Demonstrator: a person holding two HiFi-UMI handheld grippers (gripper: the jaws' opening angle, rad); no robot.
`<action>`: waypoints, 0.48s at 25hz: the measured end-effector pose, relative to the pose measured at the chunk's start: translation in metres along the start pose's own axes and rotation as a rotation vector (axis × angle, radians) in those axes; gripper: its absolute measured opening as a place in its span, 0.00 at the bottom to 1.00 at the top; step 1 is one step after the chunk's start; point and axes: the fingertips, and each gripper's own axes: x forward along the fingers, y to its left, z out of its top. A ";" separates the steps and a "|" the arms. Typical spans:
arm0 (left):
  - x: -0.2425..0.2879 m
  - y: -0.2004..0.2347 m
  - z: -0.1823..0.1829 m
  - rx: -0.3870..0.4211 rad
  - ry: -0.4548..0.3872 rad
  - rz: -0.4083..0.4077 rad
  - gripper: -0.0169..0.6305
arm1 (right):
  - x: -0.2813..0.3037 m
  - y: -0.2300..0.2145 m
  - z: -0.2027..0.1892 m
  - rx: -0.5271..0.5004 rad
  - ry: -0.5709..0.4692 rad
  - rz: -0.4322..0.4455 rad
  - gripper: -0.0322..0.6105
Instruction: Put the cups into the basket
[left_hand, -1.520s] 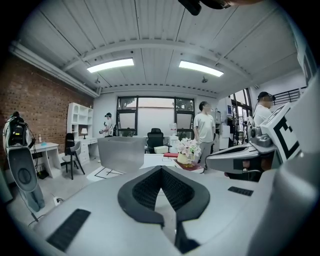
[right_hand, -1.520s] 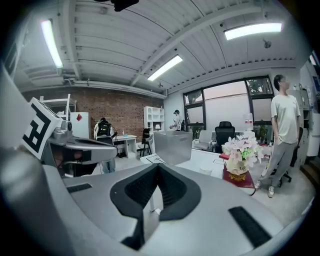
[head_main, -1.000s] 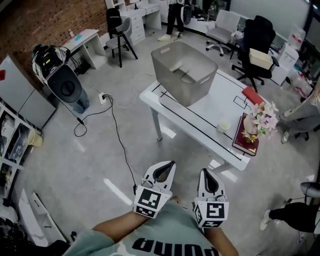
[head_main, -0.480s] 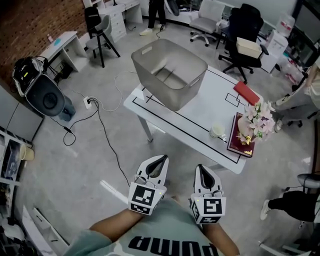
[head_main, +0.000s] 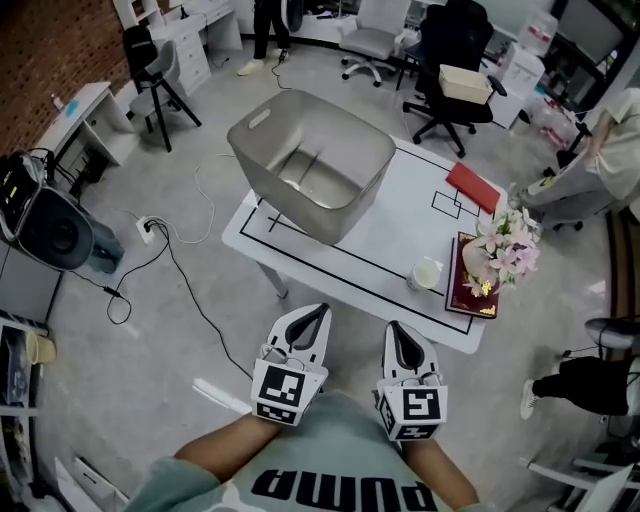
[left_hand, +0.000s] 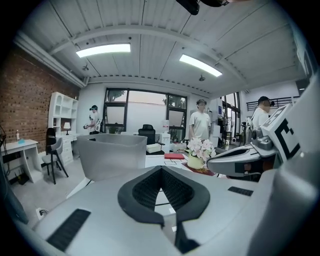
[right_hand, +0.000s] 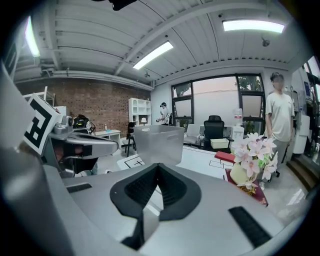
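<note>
A grey plastic basket (head_main: 310, 165) stands on the left part of the white table (head_main: 390, 225), empty as far as I can see. One pale cup (head_main: 427, 272) sits near the table's front edge, right of the basket. Both grippers hang side by side short of the table, over the floor. My left gripper (head_main: 318, 312) is shut with nothing in it, and so is my right gripper (head_main: 397, 328). The left gripper view shows shut jaw tips (left_hand: 161, 168) with the basket (left_hand: 112, 155) beyond. The right gripper view shows the basket (right_hand: 160, 142) ahead of shut tips (right_hand: 158, 165).
A flower pot (head_main: 503, 252) stands on a dark red book (head_main: 470, 295) at the table's right end, a red book (head_main: 473, 185) behind it. Office chairs (head_main: 450, 75), desks, floor cables (head_main: 165, 250) and standing people (left_hand: 201, 125) surround the table.
Both grippers and the head have advanced toward the table, which now sits closer and more centred. The jaws of both stay shut.
</note>
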 end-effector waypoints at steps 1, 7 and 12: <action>0.004 0.004 0.002 0.002 -0.002 -0.012 0.03 | 0.004 -0.001 0.002 0.003 0.000 -0.013 0.07; 0.023 0.023 0.007 0.021 -0.009 -0.086 0.03 | 0.023 -0.003 0.010 0.020 -0.007 -0.099 0.07; 0.035 0.034 0.007 0.020 -0.006 -0.134 0.03 | 0.033 -0.007 0.012 0.043 -0.003 -0.163 0.07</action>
